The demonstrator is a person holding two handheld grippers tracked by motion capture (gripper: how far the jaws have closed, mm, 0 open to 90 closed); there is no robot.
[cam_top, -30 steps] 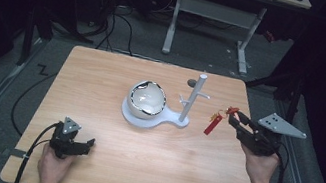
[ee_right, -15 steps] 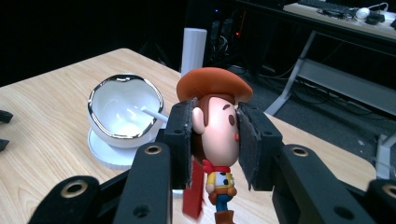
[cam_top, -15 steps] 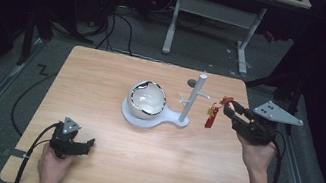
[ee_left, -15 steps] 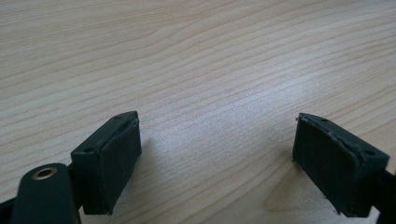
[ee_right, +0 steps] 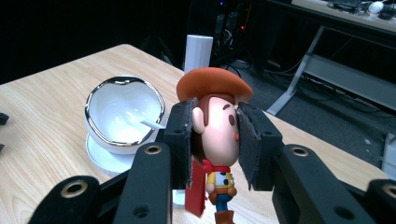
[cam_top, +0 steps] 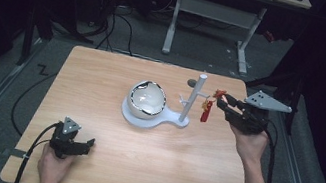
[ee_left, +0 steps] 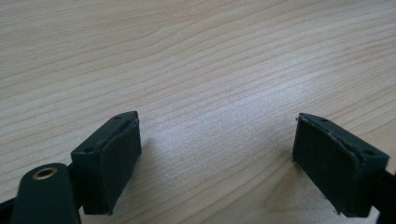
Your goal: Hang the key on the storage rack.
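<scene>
Red-tagged and orange-hatted, the cowboy figurine (ee_right: 215,140) sits clamped by its head between the pads of the right claw (cam_top: 224,104), held in the air just beside the white post (cam_top: 194,97) of the stand (cam_top: 153,120) at the right side of the worktop (cam_top: 102,167). Compared with a second ago, the right hand (cam_top: 249,142) has carried the toy a little toward the far edge and upward, so the figurine now hangs closer to the top of the post than to its foot, with its red tag (cam_top: 205,114) dangling free just short of the post. The grip itself has not changed over that stretch: the pads press on both sides of the head, and nothing suggests slipping. In the right gripper view the post rises directly behind the hat, and the white bowl with its shiny rim (ee_right: 123,116) sits to the left on the stand's base. That alignment reads to me as an approach to hang or hook the figurine on the post's small side arm, though the loop it would hang by is too small to make out. The left claw (cam_top: 83,146) has stayed where it was near the front left corner, jaws wide apart over bare wood and holding nothing. The work seems to be in its carrying stage, with the placing not yet done.
</scene>
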